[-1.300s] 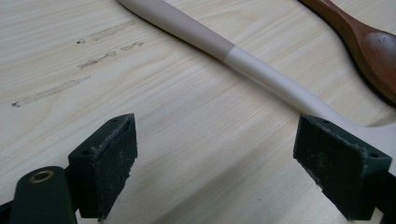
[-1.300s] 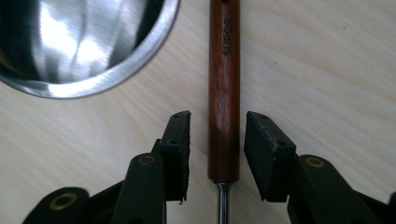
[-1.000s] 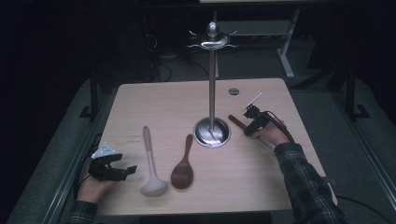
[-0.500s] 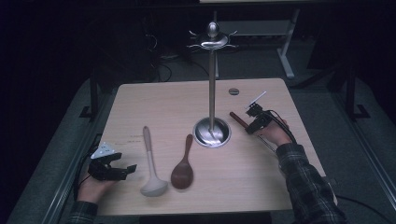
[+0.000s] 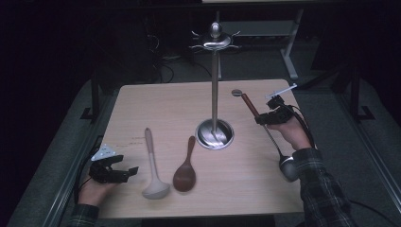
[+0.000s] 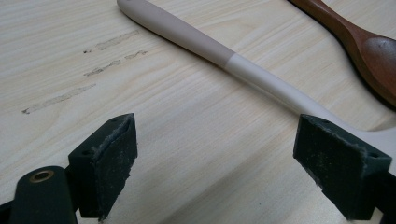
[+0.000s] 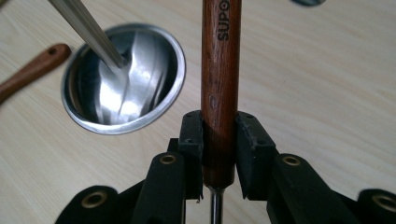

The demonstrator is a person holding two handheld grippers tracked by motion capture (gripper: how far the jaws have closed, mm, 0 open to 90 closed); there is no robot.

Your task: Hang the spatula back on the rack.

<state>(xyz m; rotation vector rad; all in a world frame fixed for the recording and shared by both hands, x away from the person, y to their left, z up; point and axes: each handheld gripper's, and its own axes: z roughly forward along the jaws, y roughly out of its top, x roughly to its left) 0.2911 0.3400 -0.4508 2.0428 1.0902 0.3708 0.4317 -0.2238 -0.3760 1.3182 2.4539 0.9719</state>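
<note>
Near the table's right edge, right gripper (image 5: 265, 118) clamps the ladle (image 5: 274, 142) handle, tilted toward the rack (image 5: 215, 85) leftward; left gripper (image 5: 124, 171) gapes empty.

Lettering on the wooden ladle handle

One piece of text can be read: in the right gripper view, dark capital letters "SUPO" run lengthwise along the brown wooden handle (image 7: 220, 70) of the metal ladle, at about 12 o'clock from the jaws that clamp it; the word is cut off by the top edge of the frame, so what comes after those letters cannot be told. The faint grey streaks on the table (image 6: 70, 56) in the left gripper view, at about 10 o'clock, are smudges and form no legible characters.
</note>
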